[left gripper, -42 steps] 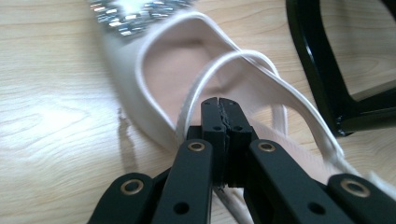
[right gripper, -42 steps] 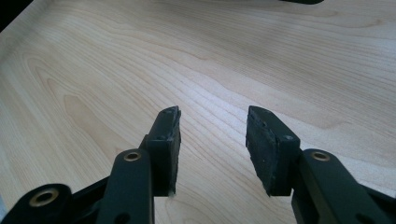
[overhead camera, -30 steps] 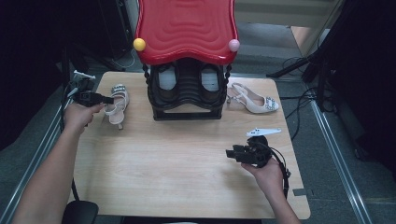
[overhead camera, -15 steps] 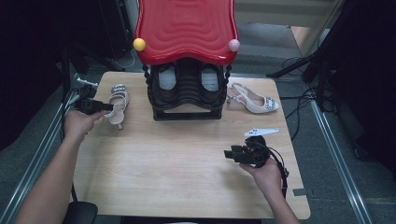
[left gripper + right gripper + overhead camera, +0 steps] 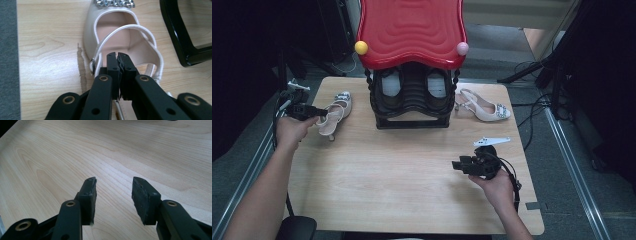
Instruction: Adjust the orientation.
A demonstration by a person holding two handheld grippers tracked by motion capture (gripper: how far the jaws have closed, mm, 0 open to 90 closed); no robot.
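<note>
Left gripper (image 5: 117, 56) is pinched tight on the heel strap of the left sandal (image 5: 117, 32), likely to lift it toward the shoe rack (image 5: 412, 97). Right gripper (image 5: 113, 186) hangs spread wide over bare table (image 5: 75, 150), holding nothing, apparently waiting.

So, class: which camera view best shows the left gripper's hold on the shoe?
The left gripper view: the left gripper has its jaws shut by the shoe's heel strap, seemingly pinching it. The high view shows this small. The right gripper view shows bare table.
</note>
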